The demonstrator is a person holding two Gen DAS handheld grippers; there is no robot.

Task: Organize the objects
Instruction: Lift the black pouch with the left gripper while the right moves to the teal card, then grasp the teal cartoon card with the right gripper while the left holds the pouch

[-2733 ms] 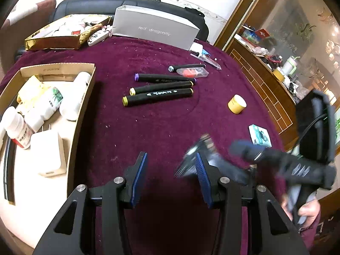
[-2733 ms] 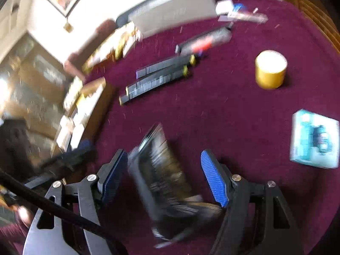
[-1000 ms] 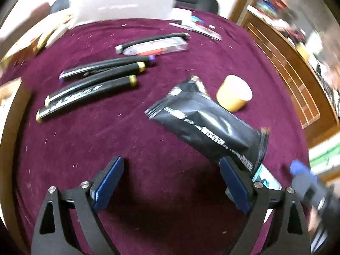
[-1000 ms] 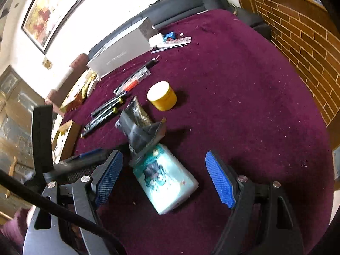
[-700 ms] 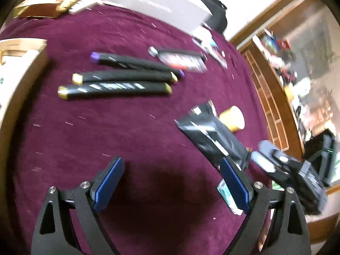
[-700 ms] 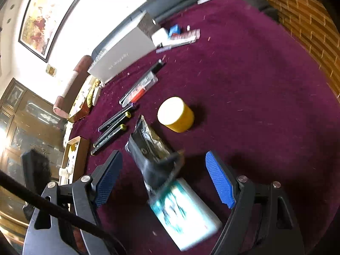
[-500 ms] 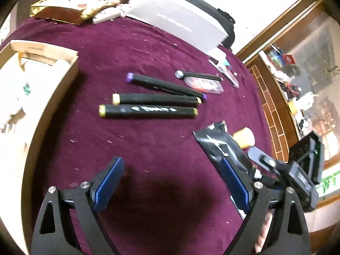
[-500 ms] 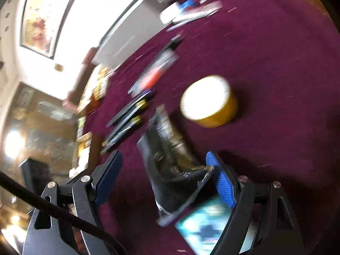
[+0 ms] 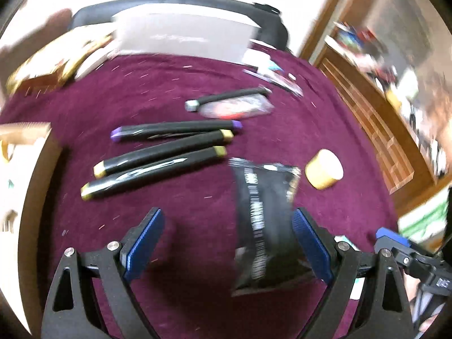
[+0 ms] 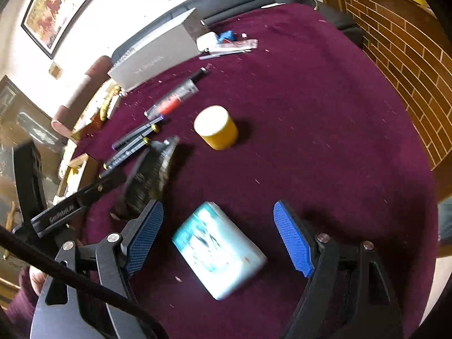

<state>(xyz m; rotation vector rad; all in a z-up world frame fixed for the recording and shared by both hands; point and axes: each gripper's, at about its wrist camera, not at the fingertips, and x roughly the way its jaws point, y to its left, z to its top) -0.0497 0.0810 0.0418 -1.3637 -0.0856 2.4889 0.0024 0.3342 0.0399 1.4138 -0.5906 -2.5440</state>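
Note:
A black snack packet [image 9: 261,220] sits between the jaws of my left gripper [image 9: 227,243], which stands open. The packet lies against the inner side of the right finger [image 9: 309,244], and the left finger is far from it. In the right wrist view the same black packet [image 10: 152,175] is blurred, just left of my right gripper [image 10: 219,230]. That gripper is open over a teal packet [image 10: 219,250] that lies flat on the maroon cloth between its fingers, untouched. A yellow jar [image 10: 216,131] stands beyond it.
Three black markers [image 9: 166,148] lie side by side left of the black packet. A pen and a clear red-filled case [image 9: 236,106] lie farther back. A grey box [image 9: 183,36] stands at the far edge. A cardboard box [image 9: 28,166] of bottles is at the left.
The black packet lay across the teal packet a second ago. It is now off it, to the left, inside the left jaws. Both cameras swung about.

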